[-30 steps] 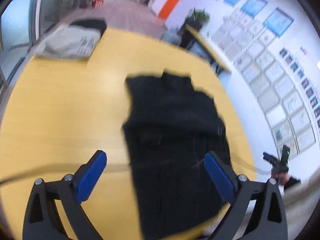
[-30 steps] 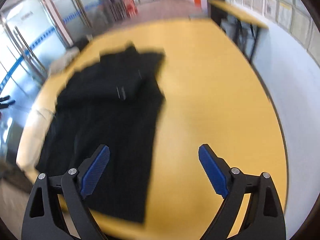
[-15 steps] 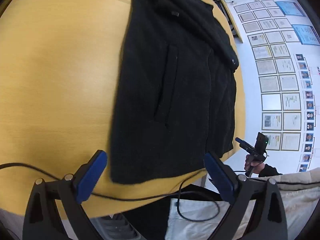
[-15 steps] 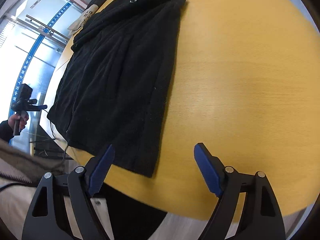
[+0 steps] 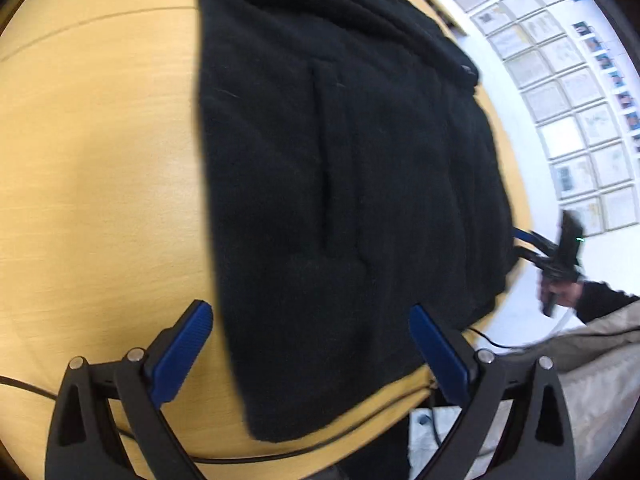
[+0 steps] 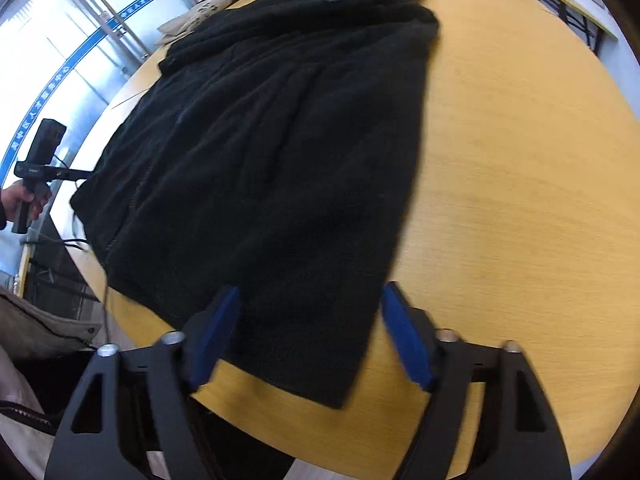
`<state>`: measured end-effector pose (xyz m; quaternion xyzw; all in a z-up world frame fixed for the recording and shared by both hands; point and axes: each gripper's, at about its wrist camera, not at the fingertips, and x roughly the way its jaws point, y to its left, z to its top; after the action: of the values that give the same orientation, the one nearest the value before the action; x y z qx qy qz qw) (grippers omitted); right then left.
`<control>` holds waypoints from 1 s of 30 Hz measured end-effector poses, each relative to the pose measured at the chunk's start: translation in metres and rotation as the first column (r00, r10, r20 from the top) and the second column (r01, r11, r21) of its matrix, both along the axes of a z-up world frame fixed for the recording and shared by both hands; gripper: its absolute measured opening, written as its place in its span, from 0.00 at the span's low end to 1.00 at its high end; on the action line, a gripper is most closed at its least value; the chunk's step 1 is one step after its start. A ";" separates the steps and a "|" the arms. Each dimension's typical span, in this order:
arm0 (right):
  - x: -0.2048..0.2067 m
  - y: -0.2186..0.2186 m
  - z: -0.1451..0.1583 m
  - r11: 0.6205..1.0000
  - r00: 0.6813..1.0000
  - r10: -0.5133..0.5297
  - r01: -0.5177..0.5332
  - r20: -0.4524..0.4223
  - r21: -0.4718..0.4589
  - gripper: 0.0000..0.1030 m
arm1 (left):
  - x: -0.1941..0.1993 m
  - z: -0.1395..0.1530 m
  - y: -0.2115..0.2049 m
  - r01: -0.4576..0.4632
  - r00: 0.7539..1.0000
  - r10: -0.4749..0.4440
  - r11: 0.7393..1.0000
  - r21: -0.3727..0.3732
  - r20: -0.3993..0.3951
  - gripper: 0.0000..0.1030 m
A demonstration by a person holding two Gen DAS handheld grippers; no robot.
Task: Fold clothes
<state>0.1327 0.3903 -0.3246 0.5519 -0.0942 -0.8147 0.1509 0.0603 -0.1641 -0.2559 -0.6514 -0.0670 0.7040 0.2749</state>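
Note:
A black fleece jacket (image 5: 340,184) lies spread flat on a round yellow wooden table (image 5: 100,160), hem toward me. My left gripper (image 5: 312,344) hangs open just above the hem's left corner, blue pads on either side of the cloth, holding nothing. In the right wrist view the same jacket (image 6: 272,160) fills the table's left half. My right gripper (image 6: 310,332) is open over the hem's right corner, which lies between its pads. The other gripper shows small beyond the jacket (image 5: 560,252) (image 6: 36,168), held in a hand.
The table's near edge (image 6: 300,416) runs just under both grippers. A black cable (image 5: 280,452) trails along that edge. A beige folded item (image 6: 200,12) lies at the table's far side. Framed papers cover the wall (image 5: 580,100); a glass door (image 6: 80,40) stands behind.
Both grippers have come down and forward from a higher, farther view to the jacket's hem corners. The right gripper's jaws stand narrower than before. The jacket has not moved.

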 end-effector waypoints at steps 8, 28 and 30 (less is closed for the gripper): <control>-0.007 -0.004 -0.002 0.997 0.995 -0.080 0.081 0.055 -0.010 0.49 | 0.002 0.000 -0.003 0.004 0.998 -0.009 0.997 0.080 0.063 0.99; 0.032 -0.008 0.046 0.976 0.976 0.115 -0.077 0.184 -0.203 0.07 | 0.080 -0.004 -0.058 -0.277 0.894 0.233 0.959 0.062 0.384 0.13; 0.022 -0.009 0.070 0.970 0.986 0.121 -0.093 0.112 -0.226 0.07 | 0.096 0.025 -0.063 -0.376 0.869 0.299 0.916 0.136 0.394 0.13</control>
<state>0.1547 0.3811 -0.2549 0.5861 -0.1633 -0.7537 0.2485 0.1565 -0.2271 -0.2307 -0.7164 -0.3036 0.5967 0.1963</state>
